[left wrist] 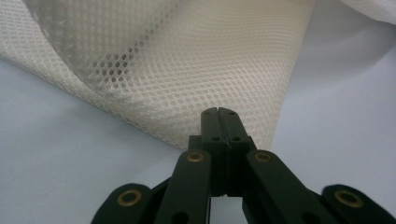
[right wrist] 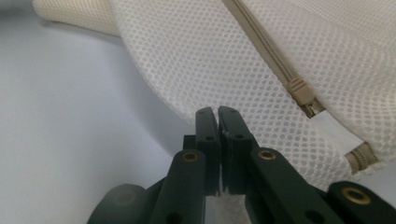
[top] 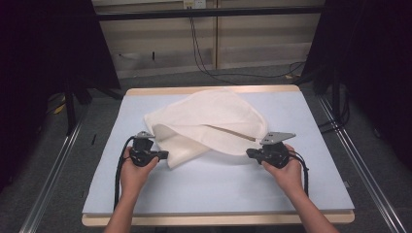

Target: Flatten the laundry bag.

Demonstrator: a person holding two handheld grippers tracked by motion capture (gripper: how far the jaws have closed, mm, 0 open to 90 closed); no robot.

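Observation:
A white mesh bag (top: 209, 119) lies crumpled on the light blue table top (top: 218, 189), with a beige zipper (top: 233, 131) across its front. My left gripper (top: 164, 155) is at the bag's near-left corner, its jaws shut on the mesh bag (left wrist: 187, 60) edge in the left gripper view (left wrist: 218, 112). My right gripper (top: 248, 153) is at the bag's near-right edge. In the right gripper view (right wrist: 217, 112) its jaws are pressed together on the mesh bag (right wrist: 187, 60), just left of the zipper's end (right wrist: 303, 95).
The table top has a wooden rim (top: 214, 219) at front and back. Metal rails (top: 48, 179) run along the floor on both sides. Black cables (top: 204, 63) trail on the floor behind the table, and dark curtains (top: 43, 48) flank it.

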